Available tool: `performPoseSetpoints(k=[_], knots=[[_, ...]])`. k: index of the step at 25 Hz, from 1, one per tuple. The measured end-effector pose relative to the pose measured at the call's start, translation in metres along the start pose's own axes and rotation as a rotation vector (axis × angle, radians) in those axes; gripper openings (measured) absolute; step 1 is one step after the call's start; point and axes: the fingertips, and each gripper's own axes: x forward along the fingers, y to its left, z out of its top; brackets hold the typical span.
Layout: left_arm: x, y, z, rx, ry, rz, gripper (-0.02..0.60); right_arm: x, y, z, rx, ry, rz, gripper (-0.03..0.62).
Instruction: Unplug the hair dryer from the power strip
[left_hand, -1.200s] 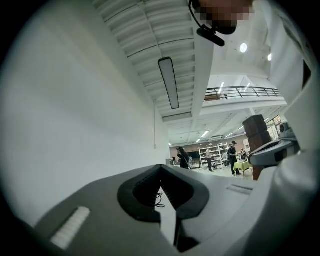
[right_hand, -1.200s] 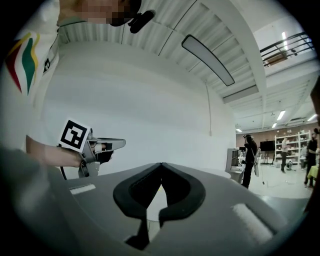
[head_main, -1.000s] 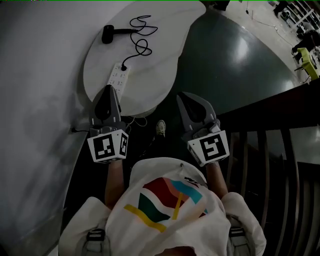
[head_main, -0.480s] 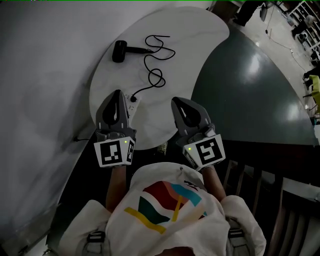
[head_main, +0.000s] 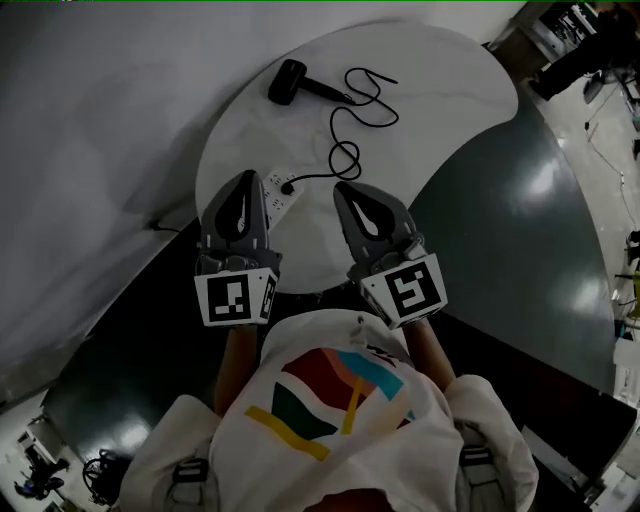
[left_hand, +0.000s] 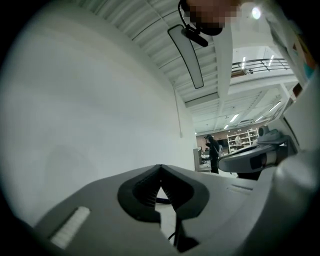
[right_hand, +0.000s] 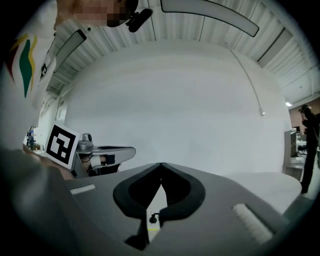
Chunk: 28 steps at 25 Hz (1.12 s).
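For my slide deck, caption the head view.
Left gripper and right gripper, both shut, poised over the table near the power strip; hair dryer plugged in.

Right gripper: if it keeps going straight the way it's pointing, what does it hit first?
Probably the white wall. The shut right gripper seems aimed over the power strip rather than at it, though depth is unclear.

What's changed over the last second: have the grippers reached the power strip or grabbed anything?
Both came forward over the table: the left gripper now covers most of the power strip, and the right gripper is just right of the plug. Nothing grabbed; both jaws shut, empty. Hair dryer and cord unchanged, still plugged in.
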Motion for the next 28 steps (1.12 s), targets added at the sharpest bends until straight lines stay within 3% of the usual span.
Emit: performPoseSetpoints(k=[4,10,14,16,18,22,26,28], knots=[[-0.002,0.004,0.002,0.002,0.008,0.069,-0.002,0.011,-0.001,0.007,0.001,-0.01,0.084,0.012],[-0.005,0.007,0.001,0.036,0.003,0.115,-0.002,0.02,0.0,0.0,0.002,-0.009,0.133,0.012],[-0.006,0.005,-0.004,0.086,0.082,0.07,0.002,0.019,0.005,-0.001,0.004,-0.006,0.164,0.012],[-0.003,0.006,-0.008,0.081,0.09,0.026,0.129,0.021,0.007,-0.002,-0.001,-0.002,0.174,0.012],[0.001,0.009,-0.02,0.08,0.125,-0.024,0.163,0.024,0.011,-0.005,-0.002,0.0,0.184,0.012],[-0.001,0.011,-0.083,0.089,0.36,-0.152,0.333,0.032,0.018,-0.008,0.006,0.001,0.209,0.012],[-0.02,0.009,-0.176,0.134,0.672,-0.289,0.368,0.036,0.025,-0.012,0.006,0.016,0.227,0.012],[-0.029,0.012,-0.214,0.162,0.783,-0.329,0.367,0.039,0.028,-0.017,0.004,0.034,0.232,0.012]])
